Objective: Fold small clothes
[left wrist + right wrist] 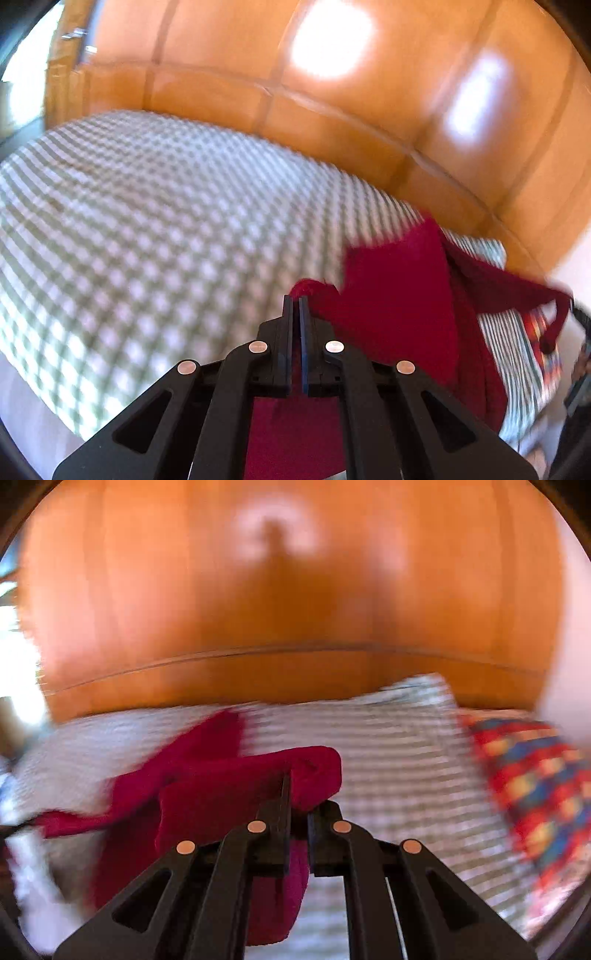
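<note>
A dark red knitted garment hangs between my two grippers above a bed with a green-and-white checked cover. My left gripper is shut on a bunched edge of it, and cloth hangs below the fingers. In the right wrist view the same red garment is lifted and stretches off to the left. My right gripper is shut on a folded-over edge of it. Both views are blurred by motion.
An orange wooden headboard wall runs behind the bed. A multicoloured patterned cloth lies on the right of the cover, also at the right edge of the left wrist view. A checked pillow lies by the headboard.
</note>
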### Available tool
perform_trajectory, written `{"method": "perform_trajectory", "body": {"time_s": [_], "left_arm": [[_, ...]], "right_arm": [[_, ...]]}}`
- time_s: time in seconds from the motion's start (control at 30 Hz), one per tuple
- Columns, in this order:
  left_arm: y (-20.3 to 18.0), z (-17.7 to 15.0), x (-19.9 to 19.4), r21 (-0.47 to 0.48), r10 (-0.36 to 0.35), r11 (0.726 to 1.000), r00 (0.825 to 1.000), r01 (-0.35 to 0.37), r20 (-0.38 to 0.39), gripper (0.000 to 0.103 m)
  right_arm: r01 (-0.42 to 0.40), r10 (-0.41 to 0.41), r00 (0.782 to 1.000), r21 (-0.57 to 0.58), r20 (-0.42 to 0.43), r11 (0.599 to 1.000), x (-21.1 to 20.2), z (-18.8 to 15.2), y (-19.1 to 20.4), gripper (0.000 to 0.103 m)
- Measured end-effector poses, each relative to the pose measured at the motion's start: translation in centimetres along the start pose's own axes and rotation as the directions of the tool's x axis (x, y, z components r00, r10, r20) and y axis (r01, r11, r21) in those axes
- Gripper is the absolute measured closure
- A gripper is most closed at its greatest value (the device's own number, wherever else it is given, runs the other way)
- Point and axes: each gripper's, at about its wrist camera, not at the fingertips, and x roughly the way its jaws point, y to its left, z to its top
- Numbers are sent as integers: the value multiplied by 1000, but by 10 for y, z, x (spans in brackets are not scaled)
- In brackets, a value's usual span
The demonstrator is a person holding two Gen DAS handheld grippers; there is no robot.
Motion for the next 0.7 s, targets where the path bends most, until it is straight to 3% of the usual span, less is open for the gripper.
{"method": "perform_trajectory", "body": {"time_s": [0.1, 0.2, 0.27, 0.33, 0.37, 0.4, 0.43, 0.47, 0.5, 0.6, 0.63, 0.67, 0.7], "left_arm": [[21, 48, 1, -90, 99, 992, 992, -92, 81, 102], [37, 96, 11, -145, 200, 972, 973, -183, 113, 102], [46, 120, 26, -179, 242, 958, 966, -223, 94, 102], [46, 129, 31, -186, 296, 944, 950, -273, 104, 101], [46, 134, 33, -174, 311, 941, 945, -291, 104, 99], [45, 136, 33, -166, 306, 943, 946, -287, 103, 87], [43, 133, 31, -162, 307, 944, 946, -288, 107, 65], [41, 128, 25, -166, 306, 944, 944, -284, 126, 55], [37, 122, 20, -155, 278, 954, 950, -256, 143, 47], [14, 94, 19, -29, 99, 995, 990, -97, 98, 47], [5, 81, 21, 8, 29, 1000, 998, -29, 59, 48], [-3, 65, 24, 39, -39, 998, 999, 39, 10, 47], [-13, 40, 29, 61, -118, 991, 991, 122, -68, 47]], "right_arm": [[197, -194, 980, 69, -48, 978, 45, 21, -58, 98], [287, -273, 955, 127, -119, 949, 78, 28, -102, 96], [297, -271, 948, 163, -165, 941, 96, 22, -129, 84], [284, -245, 945, 168, -218, 944, 113, 16, -133, 48], [283, -243, 943, 163, -229, 945, 116, 16, -126, 43], [286, -249, 942, 150, -226, 946, 119, 11, -126, 35], [292, -260, 941, 130, -219, 948, 112, 5, -119, 27], [284, -254, 943, 120, -213, 951, 102, -3, -112, 25], [266, -238, 949, 121, -209, 956, 95, -8, -108, 25], [116, -75, 965, 154, -250, 981, 67, -35, -85, 25], [11, 44, 955, 186, -292, 983, 57, -53, -72, 27], [-48, 114, 941, 206, -319, 977, 54, -64, -65, 29], [-112, 189, 920, 231, -344, 966, 49, -77, -55, 33]]}}
